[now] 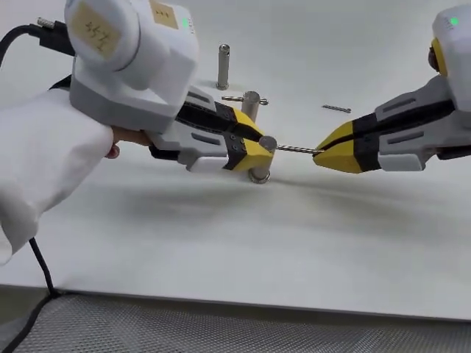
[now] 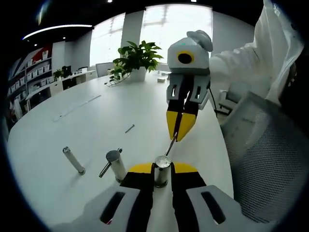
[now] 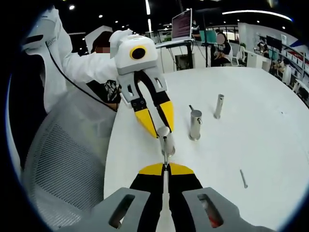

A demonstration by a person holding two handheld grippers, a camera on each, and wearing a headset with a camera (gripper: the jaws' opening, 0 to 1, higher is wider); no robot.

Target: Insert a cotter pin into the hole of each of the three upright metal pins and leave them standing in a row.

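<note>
The right claw point(image 1: 324, 153) is pinched on the rear end of a cotter pin point(image 1: 298, 149). The pin's free length sticks straight out ahead of the jaw tips, roughly level with the counter point(image 1: 221, 243). Its long axis runs along the claw's own line toward the head of the nearest metal pin point(image 1: 266, 144), which stands upright just beyond the cotter's tip. In the right gripper view that metal pin point(image 3: 165, 140) sits dead ahead of the jaws, so the line looks good sideways. Whether the tip has found the cross hole or only touches the head is too small to tell.

From the opposite side, the left claw point(image 1: 259, 154) is clamped on that same metal pin. In the left gripper view one jaw presses each flank of the shaft point(image 2: 162, 170), below the head, and steadies it. The coming move seems to turn on holding the cotter's axis square to the upright shaft and level with the hole.

Farther out in the row, the middle pin point(image 1: 251, 105) carries a seated cotter pin point(image 1: 237, 98), and the far pin point(image 1: 224, 66) stands bare. A spare cotter pin point(image 1: 336, 109) lies flat on the counter, nearer the right claw.
</note>
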